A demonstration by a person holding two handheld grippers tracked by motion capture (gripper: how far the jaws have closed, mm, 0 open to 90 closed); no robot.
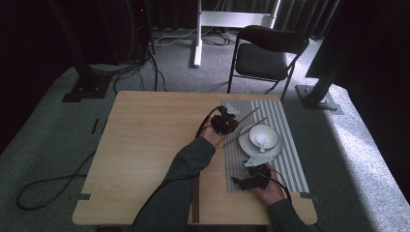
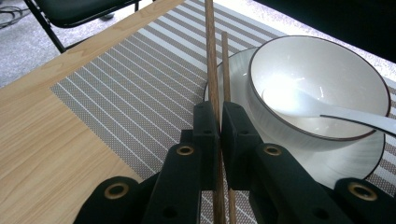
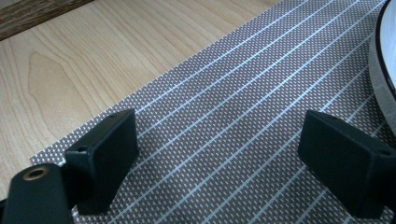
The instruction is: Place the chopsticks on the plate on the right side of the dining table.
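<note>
A white bowl [image 1: 264,137] with a white spoon [image 2: 336,114] in it stands on a white plate [image 1: 251,147], on a striped placemat [image 1: 290,164]. My left gripper [image 2: 219,109] is shut on a wooden chopstick [image 2: 211,65] just left of the bowl [image 2: 322,79]. A second chopstick [image 2: 225,70] lies close beside it on the mat, touching the plate's rim [image 2: 355,158]. In the high view my left gripper [image 1: 227,123] is at the mat's left edge. My right gripper [image 3: 229,149] stands open and low over the mat's near corner, nothing between its fingers. In the high view it [image 1: 240,182] is in front of the plate.
The wooden table [image 1: 145,145] has bare wood left of the mat. A black folding chair [image 1: 266,53] stands beyond the far edge. Black frame posts and cables are on the carpet around the table. The plate's rim [image 3: 385,70] is near the right gripper.
</note>
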